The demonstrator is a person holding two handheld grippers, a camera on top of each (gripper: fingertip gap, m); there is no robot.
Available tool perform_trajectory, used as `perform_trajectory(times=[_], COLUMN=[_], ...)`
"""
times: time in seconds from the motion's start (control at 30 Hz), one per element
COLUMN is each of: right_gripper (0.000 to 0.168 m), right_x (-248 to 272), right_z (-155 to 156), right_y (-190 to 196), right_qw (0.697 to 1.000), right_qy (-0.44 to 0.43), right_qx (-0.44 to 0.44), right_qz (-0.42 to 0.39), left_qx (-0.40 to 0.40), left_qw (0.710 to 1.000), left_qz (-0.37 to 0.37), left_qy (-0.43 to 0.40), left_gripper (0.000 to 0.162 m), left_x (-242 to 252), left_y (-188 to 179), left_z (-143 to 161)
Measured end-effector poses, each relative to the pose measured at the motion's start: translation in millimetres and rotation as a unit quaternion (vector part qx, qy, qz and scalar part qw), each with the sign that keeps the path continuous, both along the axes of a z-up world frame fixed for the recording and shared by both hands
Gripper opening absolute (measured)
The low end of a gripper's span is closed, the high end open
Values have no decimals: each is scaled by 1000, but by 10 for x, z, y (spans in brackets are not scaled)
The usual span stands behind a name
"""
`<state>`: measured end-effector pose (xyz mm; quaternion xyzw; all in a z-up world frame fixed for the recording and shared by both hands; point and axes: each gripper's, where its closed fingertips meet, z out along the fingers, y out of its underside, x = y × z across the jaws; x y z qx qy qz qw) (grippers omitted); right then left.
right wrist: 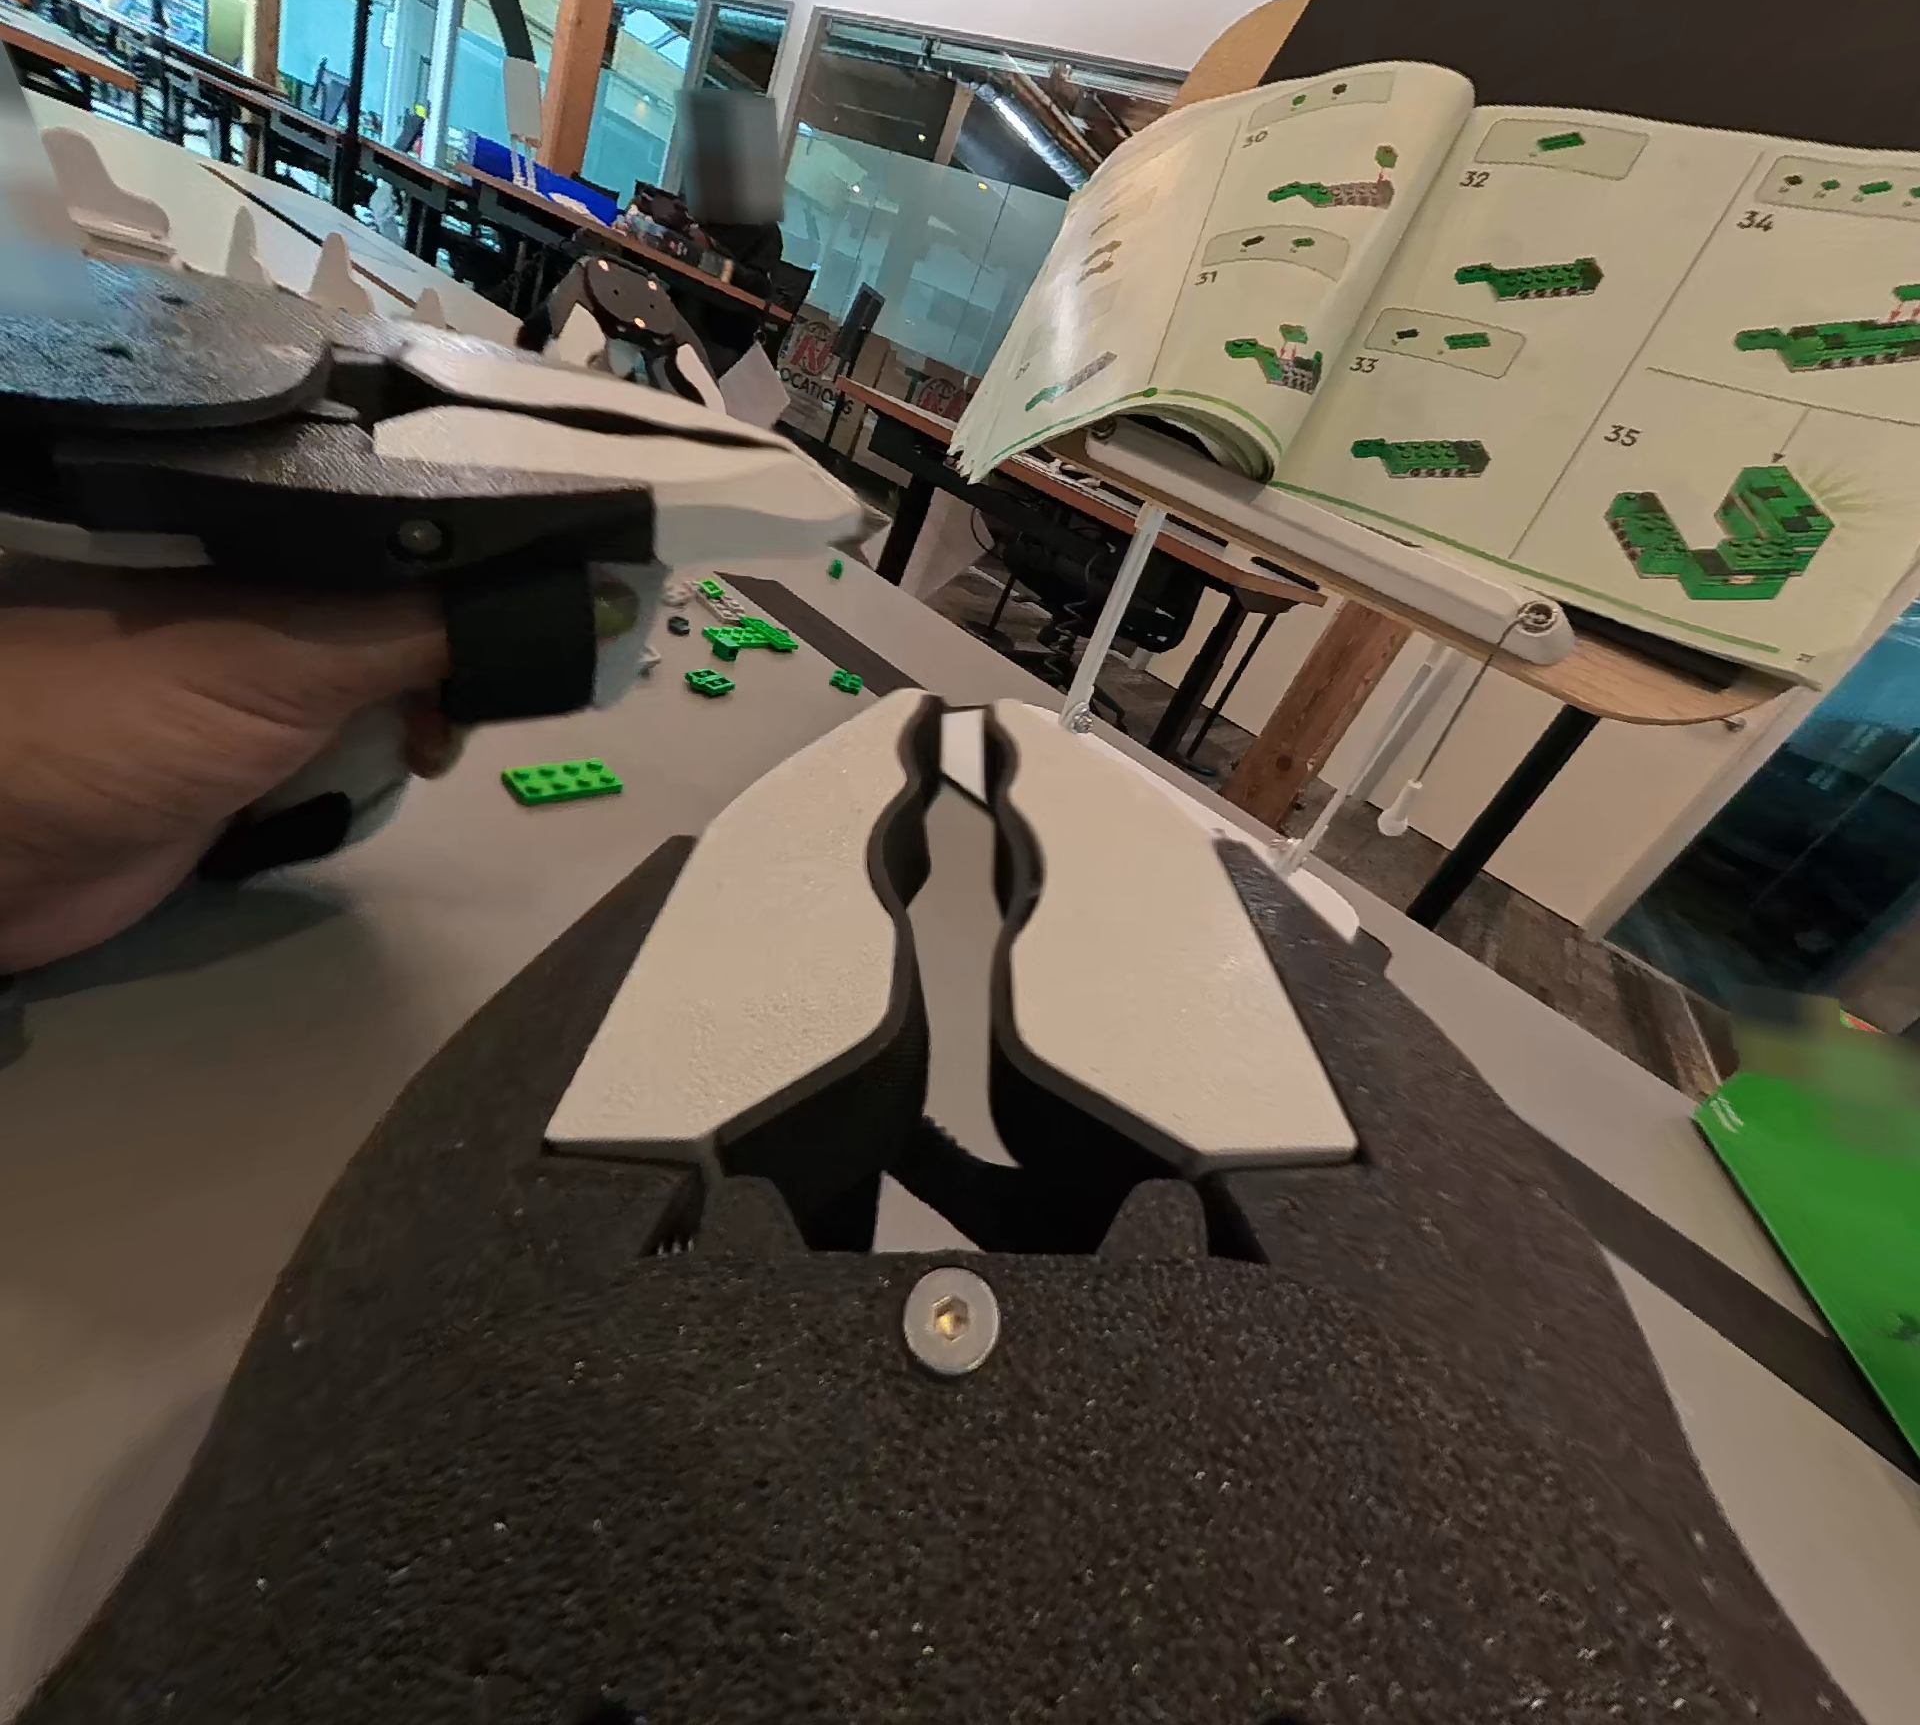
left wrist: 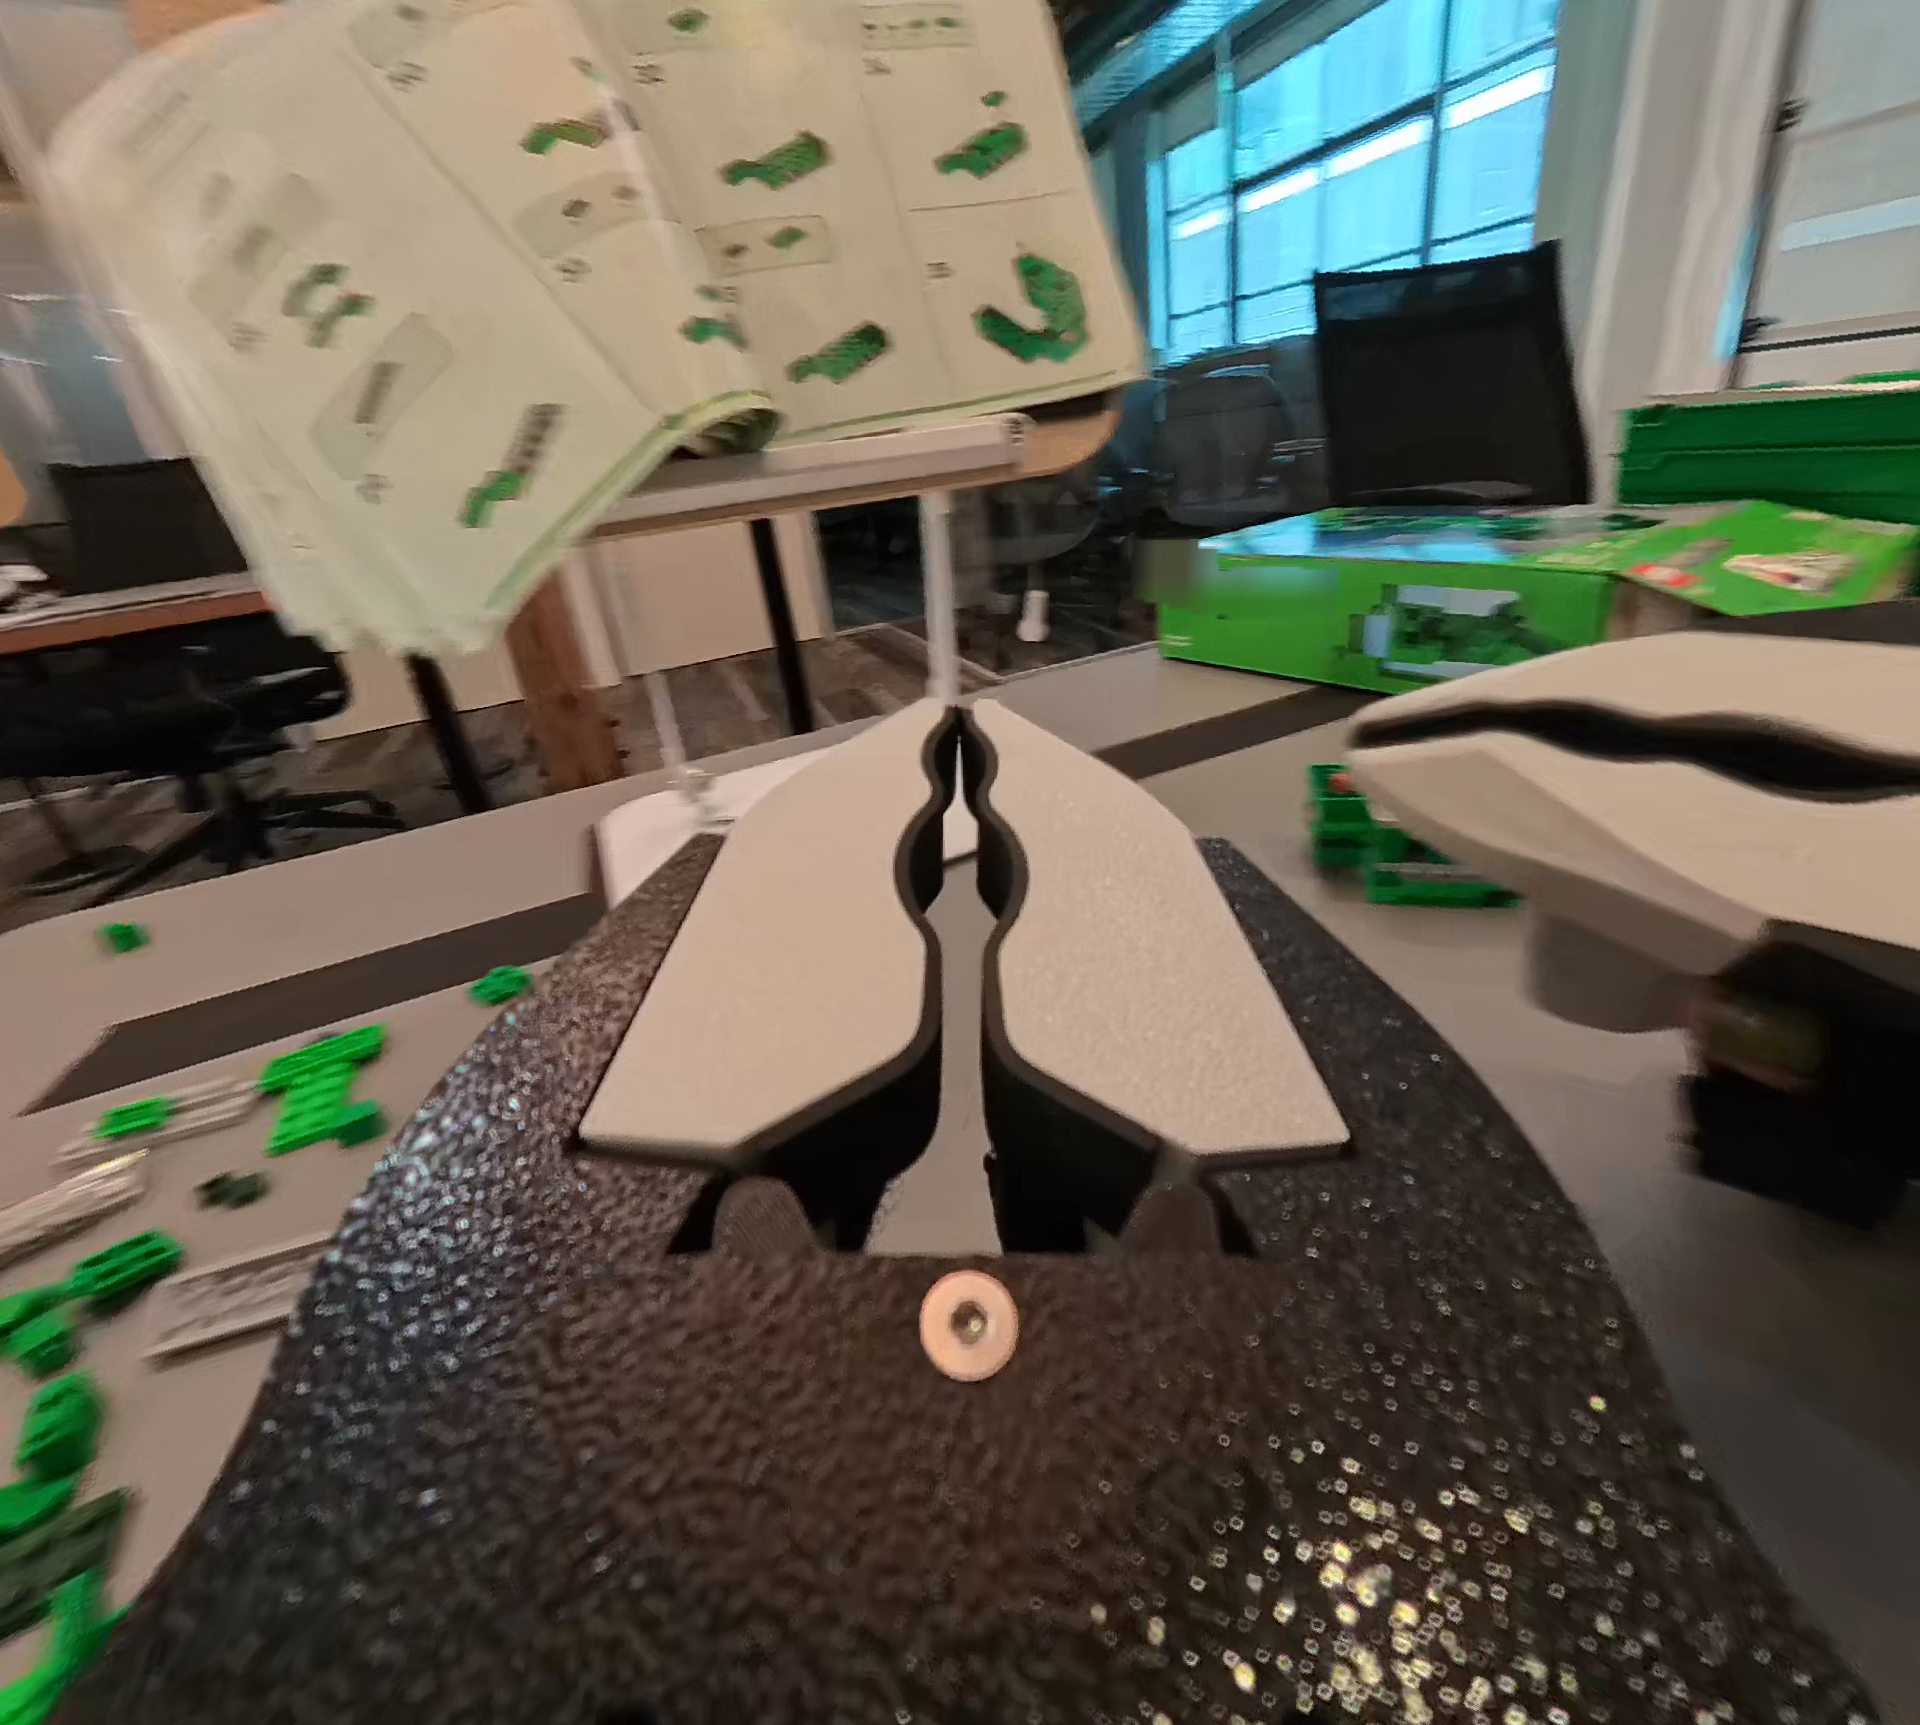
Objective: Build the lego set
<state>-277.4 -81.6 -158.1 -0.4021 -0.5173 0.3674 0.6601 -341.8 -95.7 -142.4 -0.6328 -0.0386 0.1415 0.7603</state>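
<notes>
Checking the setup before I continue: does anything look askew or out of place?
The instruction booklet on its stand has left-hand pages curling up and drooping past the edge, not flat. Both grippers, left and right, are empty.

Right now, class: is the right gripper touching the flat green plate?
Apart. In the right wrist view the right gripper is empty, and the plate lies off to its left.

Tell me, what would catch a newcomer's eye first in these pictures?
Probably the open instruction booklet propped on a white stand above the grey table, its pages showing green models. Below it, bright green lego pieces lie scattered. Both the left gripper and right gripper are shut and empty.
</notes>
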Motion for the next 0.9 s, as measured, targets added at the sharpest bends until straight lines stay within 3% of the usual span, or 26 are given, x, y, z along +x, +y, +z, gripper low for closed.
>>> perform_trajectory(times=[0.1,0.2,0.33,0.43,0.67,0.9], right_gripper=[16,22,28,31,54,54], right_x=[-48,-233,-786,-1249,-1914,-1988], right_z=[6,72,262,418,580,782], right_y=[-10,30,134,264,586,722], right_qw=[999,988,940,905,838,809], right_qy=[-21,-61,-116,-138,-185,-192], right_qx=[35,137,317,400,507,545], right_qz=[-3,-27,-40,-46,-82,-107], left_qx=[6,18,35,39,44,56], left_qw=[1000,998,995,993,991,992], left_qz=[29,65,96,115,124,117], left_qy=[1,-1,-13,-3,9,-4], left_gripper=[0,0,0,0,0,0], left_x=[-197,-430,-659,-764,-823,-836], left_y=[-95,-230,-392,-479,-536,-538], left_z=[30,82,143,195,265,300])
